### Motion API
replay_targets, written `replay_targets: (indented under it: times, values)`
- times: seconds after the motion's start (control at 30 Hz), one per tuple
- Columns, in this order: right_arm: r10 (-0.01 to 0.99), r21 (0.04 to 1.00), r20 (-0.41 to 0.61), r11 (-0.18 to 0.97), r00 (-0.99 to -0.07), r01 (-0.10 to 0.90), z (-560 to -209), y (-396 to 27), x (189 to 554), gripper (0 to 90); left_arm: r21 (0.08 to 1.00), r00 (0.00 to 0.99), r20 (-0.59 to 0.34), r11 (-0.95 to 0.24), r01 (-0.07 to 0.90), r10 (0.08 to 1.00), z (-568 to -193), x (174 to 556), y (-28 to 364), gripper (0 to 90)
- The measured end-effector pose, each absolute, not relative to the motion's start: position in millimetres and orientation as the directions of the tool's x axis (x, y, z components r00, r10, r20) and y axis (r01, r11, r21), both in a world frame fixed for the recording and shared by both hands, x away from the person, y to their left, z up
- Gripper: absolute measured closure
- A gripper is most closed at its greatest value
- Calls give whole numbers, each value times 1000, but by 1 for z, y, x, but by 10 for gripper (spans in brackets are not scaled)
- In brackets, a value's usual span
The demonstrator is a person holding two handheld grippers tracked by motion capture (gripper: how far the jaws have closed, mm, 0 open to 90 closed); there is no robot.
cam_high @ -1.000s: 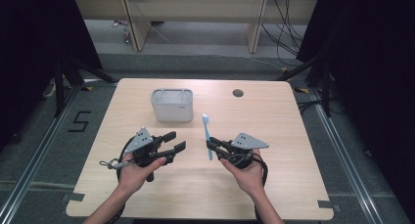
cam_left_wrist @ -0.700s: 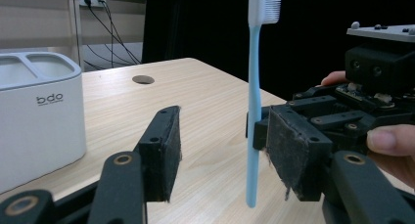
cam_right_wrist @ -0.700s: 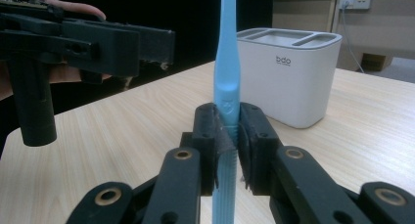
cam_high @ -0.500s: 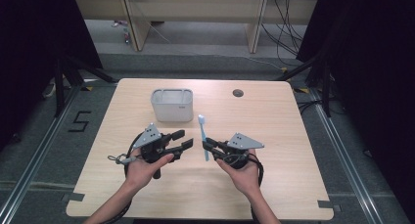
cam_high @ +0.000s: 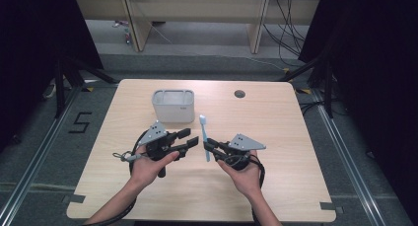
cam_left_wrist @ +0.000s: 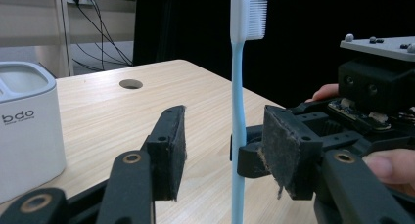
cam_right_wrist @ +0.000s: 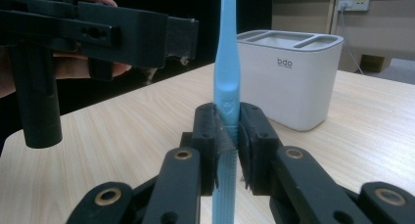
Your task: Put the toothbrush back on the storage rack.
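While the right gripper [cam_high: 209,146] holds the toothbrush [cam_high: 204,137] upright by its lower handle, our left gripper [cam_high: 190,139] has come alongside it, and the coming move turns on that nearness. In the left gripper view the toothbrush [cam_left_wrist: 238,116] stands in the gap between our two pads, nearer the right-hand pad [cam_left_wrist: 286,153], with neither pad pressing on it. Its long axis runs vertical, bristle head up and facing away from the holder [cam_high: 173,105], handle end pointing down toward the table [cam_high: 291,122]. The left jaws have just been closing, yet they stand apart around the handle. The right jaws are clamped together on the handle [cam_right_wrist: 227,111], seen plainly in the right gripper view. Both hands sit low over the near middle of the table, grippers pointing inward at each other, roughly level. We judge a handover is in hand: the left must close on the shaft above the right's grip.
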State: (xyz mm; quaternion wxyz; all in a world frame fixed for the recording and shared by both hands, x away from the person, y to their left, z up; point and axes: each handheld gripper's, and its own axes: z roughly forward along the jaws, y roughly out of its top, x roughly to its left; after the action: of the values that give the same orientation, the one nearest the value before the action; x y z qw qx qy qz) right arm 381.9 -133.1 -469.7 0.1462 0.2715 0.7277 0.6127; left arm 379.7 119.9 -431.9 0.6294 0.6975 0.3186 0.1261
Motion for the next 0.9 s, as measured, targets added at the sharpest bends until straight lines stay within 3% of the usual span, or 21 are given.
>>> replay_targets:
  times: [0.47,0.9]
  values:
    - [569,966,131,109,-812,233,-470,-128,382,788,957,774,-223,-18,289,592,-429,383,108,553]
    - [582,971,120,101,-804,218,-471,-124,382,788,959,773,-222,-10,283,594,-431,390,102,660]
